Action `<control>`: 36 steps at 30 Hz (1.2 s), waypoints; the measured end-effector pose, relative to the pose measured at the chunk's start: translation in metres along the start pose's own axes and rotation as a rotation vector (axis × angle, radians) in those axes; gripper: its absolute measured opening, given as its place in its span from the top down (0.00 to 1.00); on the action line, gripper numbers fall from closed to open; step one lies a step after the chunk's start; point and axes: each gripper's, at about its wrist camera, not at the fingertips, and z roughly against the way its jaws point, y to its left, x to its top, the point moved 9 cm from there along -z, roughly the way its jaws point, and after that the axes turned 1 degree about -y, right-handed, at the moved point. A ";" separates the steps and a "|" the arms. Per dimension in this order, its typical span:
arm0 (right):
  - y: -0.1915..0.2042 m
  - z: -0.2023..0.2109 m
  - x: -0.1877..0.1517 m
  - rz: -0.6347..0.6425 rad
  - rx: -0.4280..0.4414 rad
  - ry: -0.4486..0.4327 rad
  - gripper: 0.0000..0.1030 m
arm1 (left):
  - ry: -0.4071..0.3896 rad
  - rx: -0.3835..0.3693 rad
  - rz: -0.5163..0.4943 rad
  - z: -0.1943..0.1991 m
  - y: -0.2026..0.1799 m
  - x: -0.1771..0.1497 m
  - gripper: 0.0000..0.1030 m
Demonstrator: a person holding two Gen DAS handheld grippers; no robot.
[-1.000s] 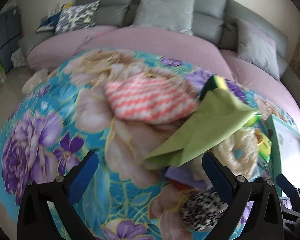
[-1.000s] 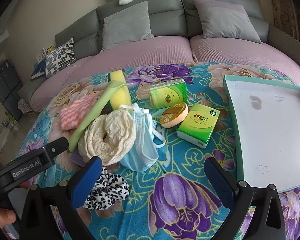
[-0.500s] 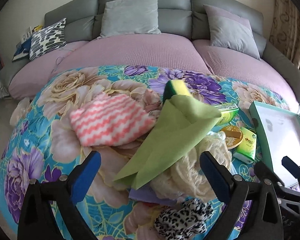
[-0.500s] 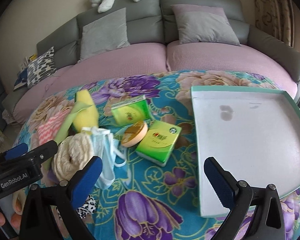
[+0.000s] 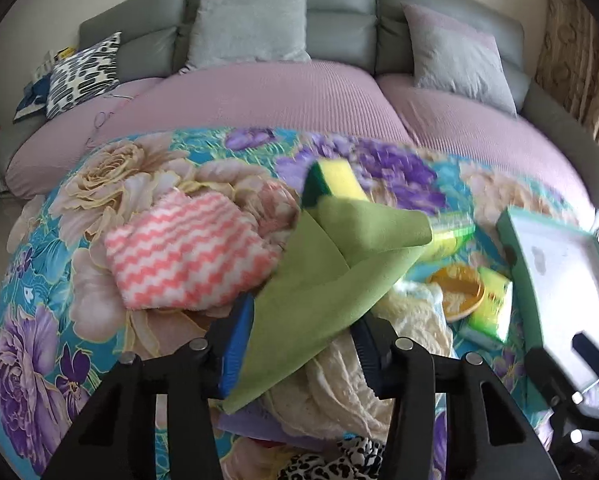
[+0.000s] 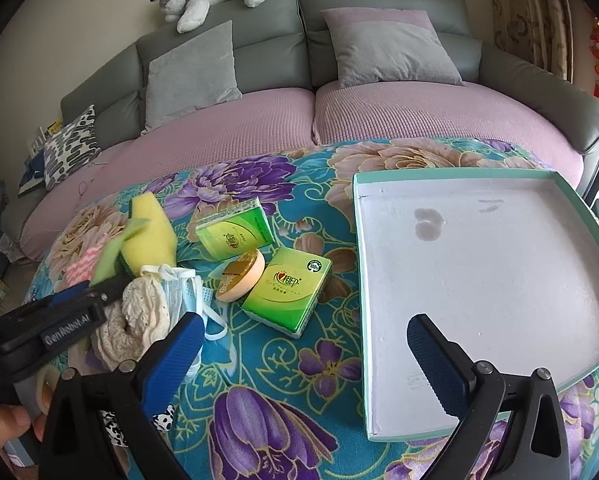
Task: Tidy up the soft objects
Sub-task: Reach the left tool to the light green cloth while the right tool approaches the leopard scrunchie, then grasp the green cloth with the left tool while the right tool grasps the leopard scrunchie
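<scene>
Green felt cloth [image 5: 331,280] being pinched by left gripper [image 5: 303,340]; right gripper [image 6: 303,344] hovering spread; white teal-rimmed tray [image 6: 579,196] holding nothing, sorting barely beginning.

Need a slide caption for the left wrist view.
Left gripper closing on the green cloth atop a pile on the floral blanket.

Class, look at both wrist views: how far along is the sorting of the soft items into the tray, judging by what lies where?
Done: nothing yet; the tray holds no items. In hand: the left hand-held gripper has its fingers on either side of the green cloth; whether it is clamped is unclear. The right hand-held gripper is open. Left: the striped towel, sponge, lace piece and face mask remain on the blanket.
</scene>
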 end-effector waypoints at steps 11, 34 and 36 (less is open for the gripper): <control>0.004 -0.001 -0.004 0.014 0.002 0.008 0.00 | 0.020 -0.029 0.122 -0.013 0.024 -0.010 0.80; 0.087 0.010 -0.045 0.125 0.259 0.104 0.00 | -0.136 0.129 0.231 0.078 0.090 -0.011 0.94; 0.099 0.007 -0.055 0.157 0.275 0.133 0.00 | -0.131 0.149 0.242 0.080 0.098 -0.014 0.94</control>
